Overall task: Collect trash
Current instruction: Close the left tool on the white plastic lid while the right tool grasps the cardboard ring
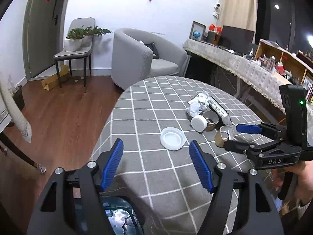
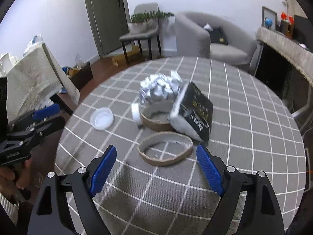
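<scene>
Trash lies on a round table with a grey checked cloth (image 1: 152, 105) (image 2: 244, 105). A clear plastic lid (image 1: 173, 138) (image 2: 102, 118) lies nearest my left gripper (image 1: 156, 164), which is open and empty above the table's near edge. A white cap (image 1: 199, 123) (image 2: 136, 112), two cardboard tape rings (image 2: 165, 148) (image 2: 156, 118), crumpled white paper (image 1: 198, 103) (image 2: 160, 88) and a black-and-white packet (image 1: 218, 108) (image 2: 192, 113) lie together. My right gripper (image 2: 156, 168) is open and empty, just short of the nearer ring, and shows in the left wrist view (image 1: 234, 136).
A bin with a dark liner (image 1: 119, 215) sits below my left gripper by the table's edge. Beyond the table stand a grey armchair (image 1: 144, 56), a chair with potted plants (image 1: 76, 45) and a long cluttered side table (image 1: 244, 64). The floor is wood.
</scene>
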Demonstrator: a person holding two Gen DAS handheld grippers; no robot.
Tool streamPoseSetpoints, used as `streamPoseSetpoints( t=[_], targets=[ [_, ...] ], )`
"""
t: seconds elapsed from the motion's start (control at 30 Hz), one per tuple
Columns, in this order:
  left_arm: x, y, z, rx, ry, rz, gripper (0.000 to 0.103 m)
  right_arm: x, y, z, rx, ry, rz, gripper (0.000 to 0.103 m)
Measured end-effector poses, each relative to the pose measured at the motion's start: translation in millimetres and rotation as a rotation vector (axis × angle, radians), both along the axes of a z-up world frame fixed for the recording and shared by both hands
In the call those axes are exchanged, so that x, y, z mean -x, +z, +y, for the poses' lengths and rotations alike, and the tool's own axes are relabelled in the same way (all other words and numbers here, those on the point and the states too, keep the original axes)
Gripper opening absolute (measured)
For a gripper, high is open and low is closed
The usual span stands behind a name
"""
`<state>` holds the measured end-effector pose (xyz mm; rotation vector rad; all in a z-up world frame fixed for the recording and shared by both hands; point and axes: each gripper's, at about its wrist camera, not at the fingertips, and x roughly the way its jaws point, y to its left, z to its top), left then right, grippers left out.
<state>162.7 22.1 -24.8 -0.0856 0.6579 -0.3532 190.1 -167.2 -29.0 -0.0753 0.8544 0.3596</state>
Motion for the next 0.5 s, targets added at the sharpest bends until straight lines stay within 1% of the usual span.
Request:
streamPoseSetpoints(
  t=[0.07,0.17,0.37,0.47,0.5],
  targets=[
    [-4.2,-0.1,-5.6,-0.001,-0.017,0.004,0.072,-3.4,-2.2,-0.6,0.006,0.002,0.018,0.085],
    [-9.9,-2.7,-13.2,-0.016,-0.032,0.017,0.071,-7.6,-3.6,-1.9,-0.019,0.015,0.05,0.085],
    [-25.0,-11.3,-23.3,-0.017,-0.056,0.05,0.071,-12.6,-7.4,-1.3,-0.011,0.038,0.072,0.085],
    [-28.8,-14.0,-29.8,-0.052,-0.054,0.048,0.069,-14.7,-9.4,-0.3,-0.001,0.047,0.08,0.085],
    [-30.0,-15.4,-32.0,-0.072,-0.05,0.052,0.067,-15.2,-9.2,-0.1,0.002,0.05,0.078,0.085]
  ],
)
